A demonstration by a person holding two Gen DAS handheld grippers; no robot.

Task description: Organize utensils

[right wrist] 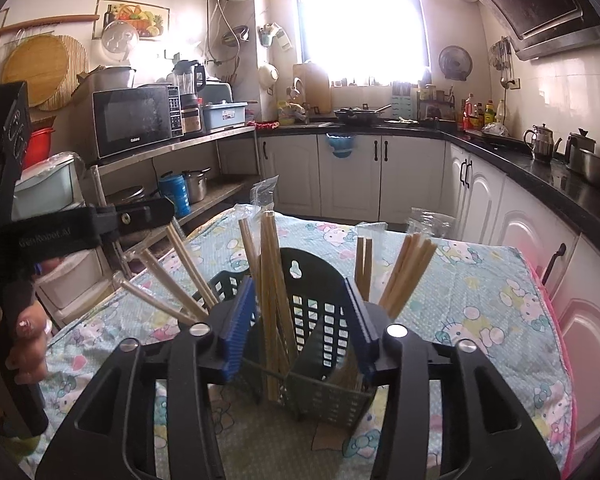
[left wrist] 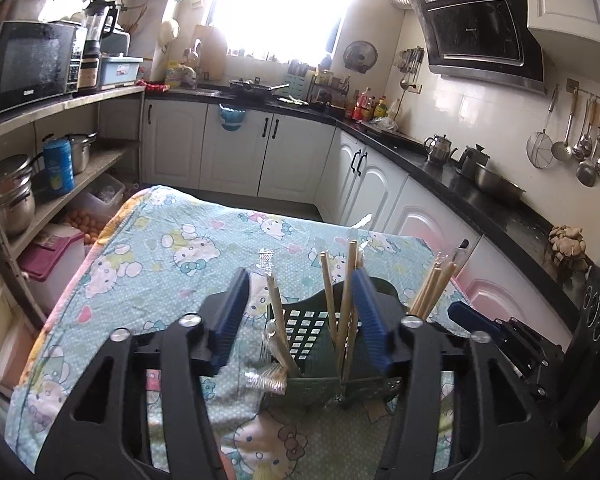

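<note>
Both grippers hover at frame centre, left gripper [left wrist: 300,312] and right gripper [right wrist: 302,320], fingers released. Chopsticks [right wrist: 270,272] stand in the green caddy [right wrist: 320,320].

- Your left tongs [left wrist: 300,316] stand spread over the holder [left wrist: 312,332]; upright chopsticks [left wrist: 342,300] crowd the gap.
- Bare cloth on the bench [left wrist: 160,264] ahead and left gives passage.
- Your right tongs [right wrist: 302,320] face leaning sticks [right wrist: 168,284] on the left.

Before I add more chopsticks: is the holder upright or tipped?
Upright: the holder stands on its base on the tablecloth, chopsticks sticking up from it.
</note>
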